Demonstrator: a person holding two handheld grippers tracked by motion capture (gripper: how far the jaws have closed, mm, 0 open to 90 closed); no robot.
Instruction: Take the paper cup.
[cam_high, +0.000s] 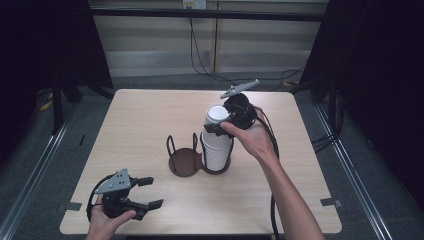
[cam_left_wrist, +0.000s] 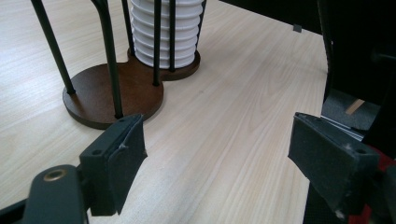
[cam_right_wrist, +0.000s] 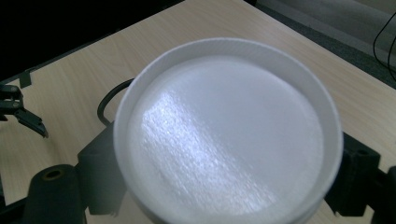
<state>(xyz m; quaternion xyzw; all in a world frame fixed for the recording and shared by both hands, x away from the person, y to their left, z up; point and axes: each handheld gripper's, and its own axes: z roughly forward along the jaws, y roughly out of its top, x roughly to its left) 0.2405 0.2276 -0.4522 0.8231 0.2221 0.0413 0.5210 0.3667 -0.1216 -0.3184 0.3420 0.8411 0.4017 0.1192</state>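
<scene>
High view — right gripper (cam_high: 220, 123) grips white cup (cam_high: 216, 116) | no legible writing

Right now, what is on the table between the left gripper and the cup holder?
Nothing: in the left gripper view, bare wooden table runs from the left gripper to the holder. The high view agrees.

On the table (cam_high: 150, 115), the two-ring cup holder (cam_high: 186, 161) stood at the middle of the high view, its left ring bare and its right ring holding the stack of cups (cam_high: 216, 150). Just above that stack, right of centre, the right gripper (cam_high: 226, 120) held a single cup (cam_high: 217, 116), with the hand behind it toward the lower right. The left gripper (cam_high: 147, 192) sat at the lower left near the table's front edge, well apart from the holder.
</scene>
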